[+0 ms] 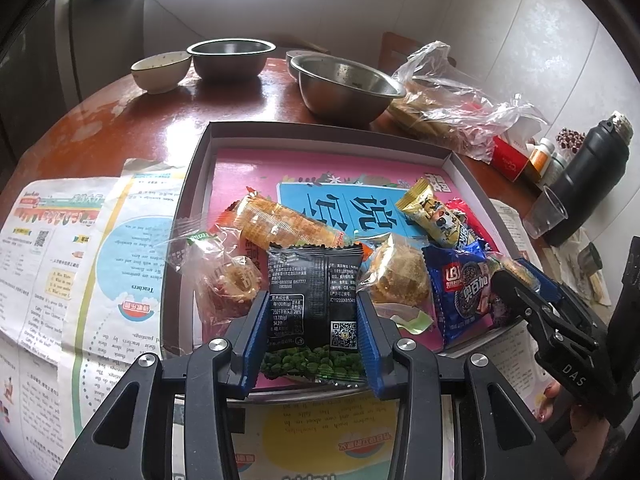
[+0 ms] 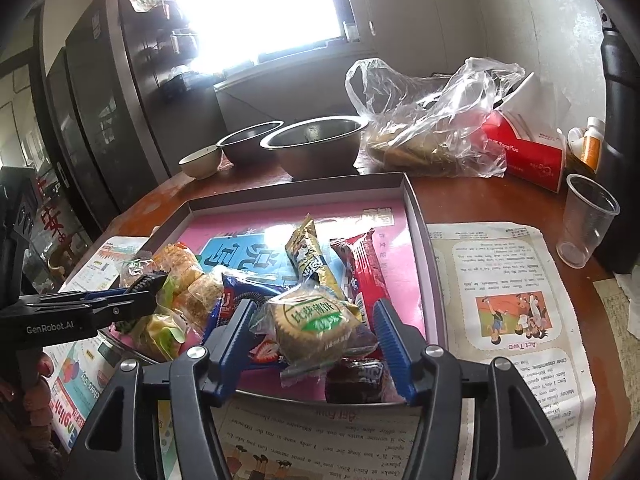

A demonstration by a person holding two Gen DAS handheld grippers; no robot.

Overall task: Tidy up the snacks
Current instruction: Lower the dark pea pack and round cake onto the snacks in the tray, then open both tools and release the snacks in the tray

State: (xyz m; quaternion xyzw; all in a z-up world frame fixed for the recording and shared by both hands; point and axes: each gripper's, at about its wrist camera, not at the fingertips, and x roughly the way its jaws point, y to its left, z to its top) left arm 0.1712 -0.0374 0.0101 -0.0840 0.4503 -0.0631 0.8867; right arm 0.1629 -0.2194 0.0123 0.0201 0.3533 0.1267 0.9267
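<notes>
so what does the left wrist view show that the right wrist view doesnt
Only the left wrist view shows the black pea packet face-on, pinched between the left tongs, plus the black flask.

Only the right wrist view shows the round biscuit in clear wrap between the right tongs, whose pads stand clear of it, and the long red packet in full.

Both show the pink-lined tray, the steel bowl, the clear plastic bag, the plastic cup and the blue cookie packet.

Home kitchen, fridge (image 2: 100, 120), steel bowls (image 1: 344, 88)
</notes>
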